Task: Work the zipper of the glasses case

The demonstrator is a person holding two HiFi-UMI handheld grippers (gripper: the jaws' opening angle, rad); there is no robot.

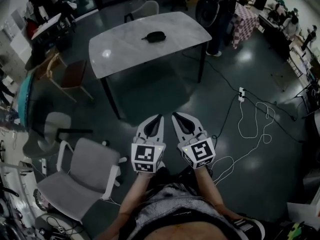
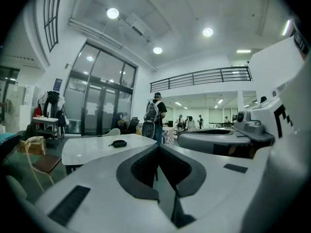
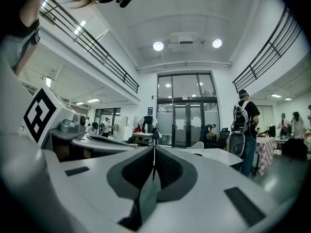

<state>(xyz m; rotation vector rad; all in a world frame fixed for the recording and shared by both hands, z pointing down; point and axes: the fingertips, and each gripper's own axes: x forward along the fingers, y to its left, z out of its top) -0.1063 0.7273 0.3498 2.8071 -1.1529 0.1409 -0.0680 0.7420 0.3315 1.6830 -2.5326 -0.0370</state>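
White table (image 1: 125, 54), grey office chair (image 1: 85, 176), looping white cable (image 1: 240, 115) on the floor (image 1: 260, 69), backpacked person (image 2: 154, 116) beyond

No word, number or brand is showing clearly enough to be read; the only signs standing out are black-and-white square markers, which are coded patterns and not letters; one is facing up on the left cube (image 1: 148, 157), behind the left claw (image 1: 159, 117), and another is sitting on the right cube (image 1: 200, 153), behind the right claw (image 1: 175, 116); in the left gripper view a small blue sign (image 2: 57, 85) is hanging on the wall beside the tall windows, its print too small to make out; in the right gripper view two pale sheets (image 3: 180, 123) are sticking to the glass doors (image 3: 175, 132), their print blurring away.
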